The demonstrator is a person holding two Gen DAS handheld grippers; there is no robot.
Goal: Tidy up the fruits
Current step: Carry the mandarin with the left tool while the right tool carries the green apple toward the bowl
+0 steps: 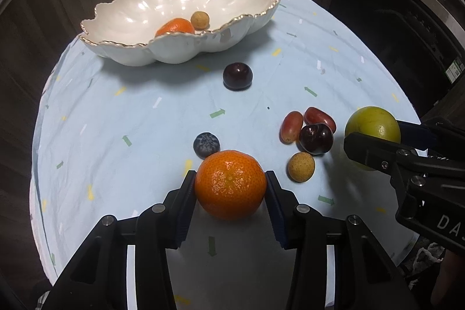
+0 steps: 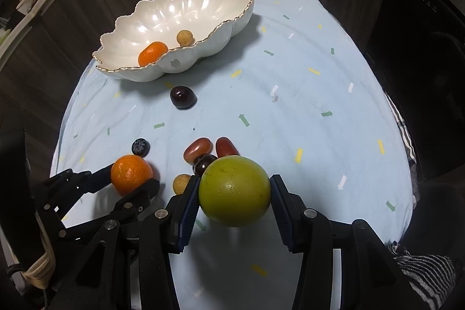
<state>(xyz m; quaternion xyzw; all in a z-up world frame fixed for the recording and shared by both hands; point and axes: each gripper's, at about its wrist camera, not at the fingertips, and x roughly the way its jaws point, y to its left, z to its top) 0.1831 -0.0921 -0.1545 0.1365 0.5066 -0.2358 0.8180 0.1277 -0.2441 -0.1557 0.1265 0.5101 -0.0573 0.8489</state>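
Note:
My left gripper (image 1: pixel 230 179) is shut on a mandarin orange (image 1: pixel 230 184), just above the light blue cloth; it also shows in the right wrist view (image 2: pixel 131 174). My right gripper (image 2: pixel 234 188) is shut on a green round fruit (image 2: pixel 234 191), seen at the right of the left wrist view (image 1: pixel 373 125). A white scalloped bowl (image 1: pixel 174 48) at the back holds another mandarin (image 1: pixel 175 27) and a small tan longan (image 1: pixel 200 20). Loose on the cloth: a dark cherry (image 1: pixel 237 76), a blueberry (image 1: pixel 206 144), two red grapes (image 1: pixel 291 126), a second cherry (image 1: pixel 316 138), a longan (image 1: pixel 301 166).
The round table with its blue patterned cloth (image 1: pixel 145 121) ends close at left and right. Dark wooden panels stand behind the bowl. A dark appliance (image 1: pixel 407 34) is at the right. A striped cloth (image 2: pixel 430 275) hangs at the table's right edge.

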